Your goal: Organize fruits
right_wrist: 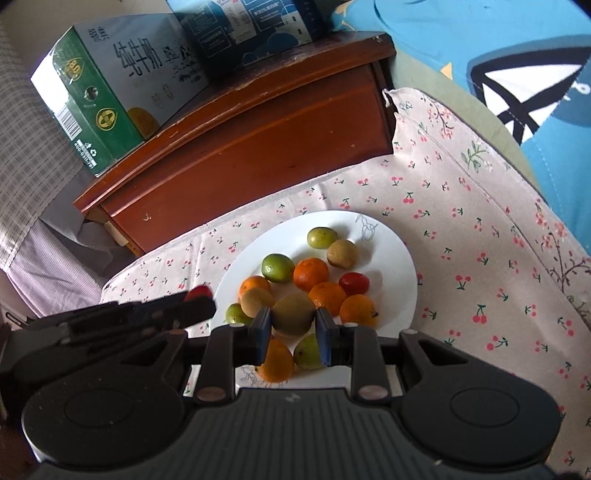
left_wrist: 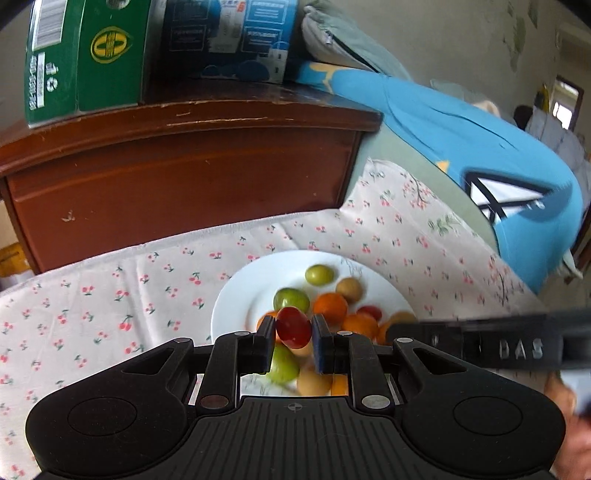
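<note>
A white plate (left_wrist: 236, 295) (right_wrist: 399, 266) on a cherry-print cloth holds several small fruits: oranges (right_wrist: 311, 273), green ones (right_wrist: 277, 267), tan ones (right_wrist: 342, 253) and a red one (right_wrist: 354, 283). My left gripper (left_wrist: 293, 332) is shut on a red fruit (left_wrist: 293, 325), lifted above the plate. In the right wrist view the left gripper (right_wrist: 199, 301) shows at the plate's left edge with the red fruit (right_wrist: 198, 292) at its tip. My right gripper (right_wrist: 293, 319) is shut on a yellow-green fruit (right_wrist: 293, 312) over the plate's near side. Part of its body (left_wrist: 480, 347) crosses the left wrist view.
A dark wooden cabinet (right_wrist: 258, 140) stands behind the cloth (right_wrist: 461, 221), with a green milk carton (right_wrist: 107, 92) and a blue box (right_wrist: 251, 29) on top. Blue patterned bedding (right_wrist: 498, 55) lies at the right. A checked fabric (right_wrist: 22, 147) hangs at the far left.
</note>
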A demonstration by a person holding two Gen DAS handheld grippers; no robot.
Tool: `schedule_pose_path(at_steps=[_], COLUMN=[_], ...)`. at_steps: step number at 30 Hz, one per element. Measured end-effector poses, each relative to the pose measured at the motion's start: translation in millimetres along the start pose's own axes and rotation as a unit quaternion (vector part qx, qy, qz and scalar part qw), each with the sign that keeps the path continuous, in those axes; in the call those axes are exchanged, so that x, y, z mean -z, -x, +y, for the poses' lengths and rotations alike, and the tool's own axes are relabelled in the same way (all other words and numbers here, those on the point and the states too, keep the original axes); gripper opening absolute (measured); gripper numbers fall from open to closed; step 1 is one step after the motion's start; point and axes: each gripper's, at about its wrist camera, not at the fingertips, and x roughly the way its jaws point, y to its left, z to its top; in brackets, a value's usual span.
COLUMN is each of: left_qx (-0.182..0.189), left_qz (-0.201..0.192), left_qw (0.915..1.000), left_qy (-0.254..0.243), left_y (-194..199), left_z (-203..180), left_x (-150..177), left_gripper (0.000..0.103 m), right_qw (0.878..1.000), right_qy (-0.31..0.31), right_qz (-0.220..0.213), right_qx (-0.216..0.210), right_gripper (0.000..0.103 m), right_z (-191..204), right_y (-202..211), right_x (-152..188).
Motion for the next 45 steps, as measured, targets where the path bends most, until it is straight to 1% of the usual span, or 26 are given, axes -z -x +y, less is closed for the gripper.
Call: schedule_pose_path(at_steps=[3, 6, 8, 10, 12, 13, 14, 15, 16, 17, 18, 20, 22, 23, 24, 26, 31, 35, 40, 42, 45], left_qx=[0.001, 0.016, 0.026, 0.022, 0.026, 0.024, 0.016, 0.001, -0.012, -0.02, -0.026, -0.048, -0.069, -0.073, -0.077, -0.091, -0.114, -0.125, -0.145, -0.15, -0.154], left_qz=[0.001, -0.002, -0.003, -0.008, -0.006, -0.005, -0.005, -0.005, -0.008, -0.01, -0.011, -0.007, -0.006, -0.007, -0.006, 0.001, 0.009, 0.017, 0.039, 0.046, 0.053], left_qw=[0.9999, 0.9995, 0.9993, 0.9993, 0.9992, 0.9994, 0.9997, 0.9999, 0.9998, 0.9996, 0.9995, 0.9986, 0.9973, 0.997, 0.9968, 0.9957, 0.9933, 0.9918, 0.9885, 0.9874, 0.9864], left_qy=[0.013, 0.028, 0.028, 0.029, 0.028, 0.024, 0.019, 0.015, 0.014, 0.015, 0.017, 0.023, 0.023, 0.022, 0.02, 0.019, 0.015, 0.022, 0.021, 0.02, 0.023], left_y=[-12, -21, -24, -26, -25, -24, -23, -20, -17, -14, -11, -4, 2, 6, 10, 16, 30, 38, 41, 42, 43], left_z=[3, 6, 5, 3, 1, -1, -3, -5, -6, -5, -5, -4, -4, -5, -6, -8, -14, -16, -17, -18, -19], left_x=[-4, -9, -11, -12, -12, -13, -14, -14, -15, -16, -17, -19, -20, -21, -21, -22, -19, -15, -8, -5, -2], left_gripper=[0.018, 0.018, 0.018, 0.022, 0.022, 0.026, 0.034, 0.039, 0.047, 0.054, 0.057, 0.073, 0.08, 0.081, 0.081, 0.086, 0.088, 0.089, 0.091, 0.091, 0.091], right_qw=[1.0, 1.0, 1.0, 1.0, 1.0, 1.0, 1.0, 1.0, 1.0, 1.0, 1.0, 0.999, 0.999, 0.999, 0.999, 0.999, 0.998, 0.997, 0.995, 0.995, 0.993], right_qy=[-0.004, -0.006, -0.008, -0.013, -0.019, -0.019, -0.02, -0.021, -0.023, -0.026, -0.028, -0.031, -0.03, -0.029, -0.029, -0.029, -0.016, -0.014, -0.015, -0.015, -0.017], right_qz=[0.001, 0.004, 0.006, 0.009, 0.005, 0.003, 0.002, 0.0, -0.001, -0.003, -0.004, -0.007, -0.012, -0.014, -0.017, -0.019, -0.019, -0.011, -0.006, -0.003, 0.003], right_qx=[-0.001, 0.0, 0.002, 0.004, 0.007, 0.007, 0.007, 0.008, 0.01, 0.011, 0.011, 0.012, 0.017, 0.021, 0.023, 0.027, 0.049, 0.071, 0.095, 0.101, 0.113], right_gripper=[0.026, 0.026, 0.027, 0.029, 0.029, 0.029, 0.029, 0.03, 0.03, 0.031, 0.031, 0.033, 0.035, 0.039, 0.04, 0.04, 0.041, 0.051, 0.058, 0.066, 0.072], right_z=[1, 1, 1, 0, 0, -1, -1, -1, -1, -2, -2, -2, 0, 1, 1, 3, 12, 16, 21, 22, 23], right_y=[-6, -12, -17, -20, -20, -19, -18, -17, -16, -15, -13, -9, -4, -1, 1, 6, 15, 20, 29, 32, 35], right_x=[-2, -2, -2, -1, -2, -3, -4, -5, -6, -6, -7, -10, -11, -12, -12, -12, -10, -8, 0, 3, 6])
